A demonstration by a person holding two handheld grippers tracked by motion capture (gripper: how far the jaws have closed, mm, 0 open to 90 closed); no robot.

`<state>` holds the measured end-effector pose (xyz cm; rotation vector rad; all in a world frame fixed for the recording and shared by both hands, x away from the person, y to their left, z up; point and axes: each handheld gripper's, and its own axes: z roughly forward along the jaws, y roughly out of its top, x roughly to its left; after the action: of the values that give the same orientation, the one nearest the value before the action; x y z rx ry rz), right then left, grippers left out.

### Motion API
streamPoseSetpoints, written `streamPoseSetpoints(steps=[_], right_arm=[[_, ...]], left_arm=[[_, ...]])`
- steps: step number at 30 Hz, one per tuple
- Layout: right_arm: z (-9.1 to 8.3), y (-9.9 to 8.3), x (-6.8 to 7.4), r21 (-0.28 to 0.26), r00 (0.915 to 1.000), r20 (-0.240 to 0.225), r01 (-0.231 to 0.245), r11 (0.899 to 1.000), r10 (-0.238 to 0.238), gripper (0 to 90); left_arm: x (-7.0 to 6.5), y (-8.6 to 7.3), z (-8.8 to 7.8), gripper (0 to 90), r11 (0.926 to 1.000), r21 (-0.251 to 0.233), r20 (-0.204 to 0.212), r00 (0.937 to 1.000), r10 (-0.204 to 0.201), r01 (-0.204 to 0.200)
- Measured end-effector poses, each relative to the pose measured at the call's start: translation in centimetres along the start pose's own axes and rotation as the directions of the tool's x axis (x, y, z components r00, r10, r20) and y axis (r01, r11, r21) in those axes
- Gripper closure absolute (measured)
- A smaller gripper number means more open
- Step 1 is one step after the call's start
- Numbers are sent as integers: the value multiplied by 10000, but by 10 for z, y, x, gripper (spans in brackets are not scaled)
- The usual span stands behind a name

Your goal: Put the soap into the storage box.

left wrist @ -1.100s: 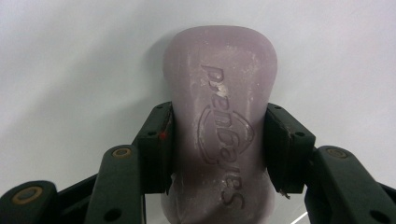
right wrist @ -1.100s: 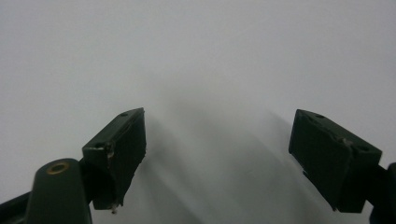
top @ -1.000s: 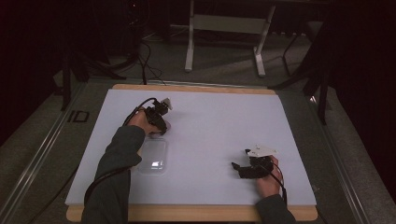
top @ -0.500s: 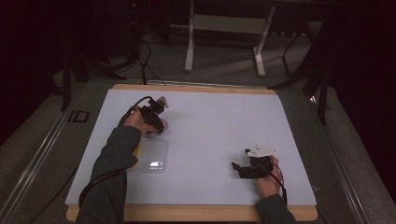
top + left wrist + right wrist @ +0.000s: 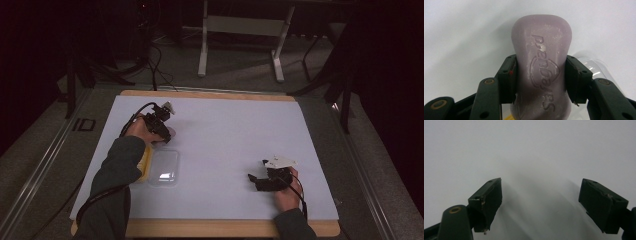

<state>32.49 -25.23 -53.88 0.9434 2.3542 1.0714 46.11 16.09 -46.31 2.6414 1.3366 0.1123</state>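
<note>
Soap bar (image 5: 541,72): one, mauve, waxy and matte, waisted in the middle with rounded ends, embossed lettering and a shield-like emblem on the top face, a few pale scuffs; pinched at the waist by the left gripper, over the far left part of the mat.
Left gripper (image 5: 541,78): one, black; two flat pads pressed against opposite sides of the soap bar, closed on it; seen from above at (image 5: 161,131), held by the left hand (image 5: 136,129), dark cable looping off behind.
Clear container (image 5: 164,168): one, transparent plastic, rectangular with rounded corners, glossy with a bright glint; lying flat on the mat just near of the left gripper; a corner of it visible beyond the right pad in the left gripper view (image 5: 594,67).
Yellow item (image 5: 145,161): one, flat, touching the left edge of the clear container, partly hidden under the sleeve; exact kind not discernible.
Right gripper (image 5: 540,201): one, black; two pads spread wide apart, holding nothing, plain white surface between them; from above at (image 5: 256,180), near right part of the mat, grey three-cornered plate on top, held by the right hand (image 5: 285,192).
Mat (image 5: 235,135): one, white, smooth, matte, rectangular.
Board (image 5: 210,227): one, light wood, showing as a rim around the mat.
</note>
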Motion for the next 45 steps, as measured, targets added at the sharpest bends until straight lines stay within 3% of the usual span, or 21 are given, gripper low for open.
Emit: streamPoseSetpoints(steps=[11,17,27,45], right_arm=[[0,0,0,-22,10000,-1,-13,10000,13,185],[0,0,0,-23,10000,0,-12,10000,12,185],[0,0,0,-30,10000,7,-20,10000,20,185],[-1,0,0,-43,10000,0,-58,10000,58,185]], left_arm=[[-2,-6,-13,494,9997,-233,-104,9999,33,-36],[0,-11,-20,495,9988,-439,-15,9998,-206,205],[3,-18,-23,494,9986,-360,-85,9992,-400,396],[6,-46,-36,494,9952,-675,-49,9974,-712,708]])
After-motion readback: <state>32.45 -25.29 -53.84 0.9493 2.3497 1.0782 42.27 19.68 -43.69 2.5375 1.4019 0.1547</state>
